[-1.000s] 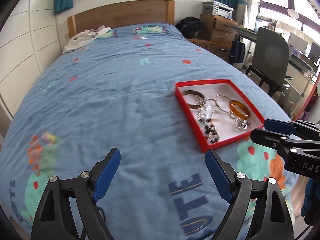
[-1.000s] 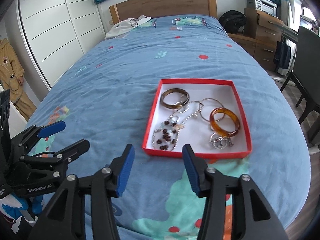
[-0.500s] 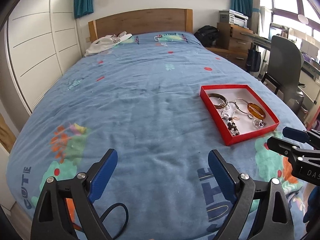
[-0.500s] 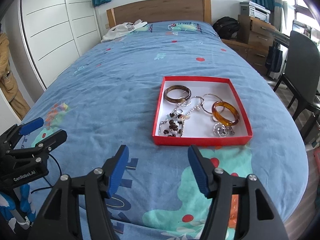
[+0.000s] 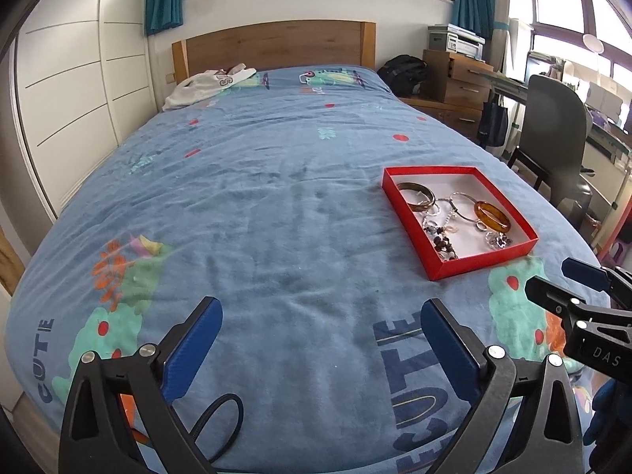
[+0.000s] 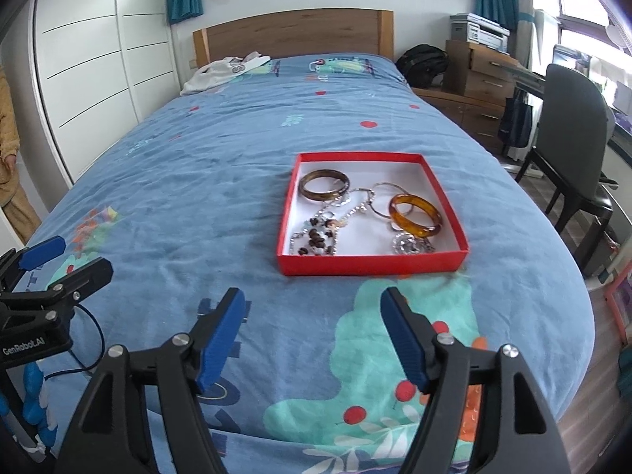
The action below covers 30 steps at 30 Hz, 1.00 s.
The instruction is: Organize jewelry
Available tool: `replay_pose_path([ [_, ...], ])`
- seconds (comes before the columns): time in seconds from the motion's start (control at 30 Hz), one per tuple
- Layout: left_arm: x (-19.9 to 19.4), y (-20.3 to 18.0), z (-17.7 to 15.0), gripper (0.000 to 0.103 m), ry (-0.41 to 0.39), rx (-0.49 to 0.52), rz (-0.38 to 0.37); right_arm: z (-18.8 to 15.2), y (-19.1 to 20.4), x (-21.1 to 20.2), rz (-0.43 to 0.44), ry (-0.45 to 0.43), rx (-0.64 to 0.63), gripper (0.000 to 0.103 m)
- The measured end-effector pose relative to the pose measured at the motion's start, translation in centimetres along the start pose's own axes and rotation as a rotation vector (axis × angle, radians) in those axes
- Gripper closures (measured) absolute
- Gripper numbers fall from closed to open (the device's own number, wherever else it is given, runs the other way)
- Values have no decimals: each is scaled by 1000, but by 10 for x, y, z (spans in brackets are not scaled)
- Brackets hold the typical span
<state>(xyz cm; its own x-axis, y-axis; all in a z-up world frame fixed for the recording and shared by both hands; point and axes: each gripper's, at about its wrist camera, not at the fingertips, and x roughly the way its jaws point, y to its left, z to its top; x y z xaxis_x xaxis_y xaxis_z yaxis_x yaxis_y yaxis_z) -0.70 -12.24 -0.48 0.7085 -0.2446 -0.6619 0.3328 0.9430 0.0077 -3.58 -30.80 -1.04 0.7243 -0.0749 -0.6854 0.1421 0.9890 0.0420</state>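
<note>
The red tray lies on the blue bedspread and serves as the landmark here: everything that counts as jewelry sits inside it, and no piece shows on the cover around it. In its far left corner rests a dark brown bangle; toward its right wall an amber bangle overlaps a thin silver hoop; near its front wall a beaded chain and a sparkly silver piece lie tangled together. The right gripper hangs just short of the tray's front wall, its jaws having just been opening, spread with nothing between them. The left gripper sits well off to the tray's left and nearer the camera, jaws likewise just widened and empty. Judging by this, the gathering looks done; at most, the tangled pieces might still be sorted
</note>
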Motion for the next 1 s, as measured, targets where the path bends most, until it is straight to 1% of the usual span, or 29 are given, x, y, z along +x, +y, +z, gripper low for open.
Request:
replay_pose_path([
  [0.33,2,0,-6,2,7,4,-10,-10,-10,2,-30,12,14,33],
  [0.5,2,0,-7,2,0,8,-4,-10,-10,3,-37,14,14,33],
  [1.0,2,1,-9,2,-1,8,5,-10,-10,3,-39,12,16,33],
])
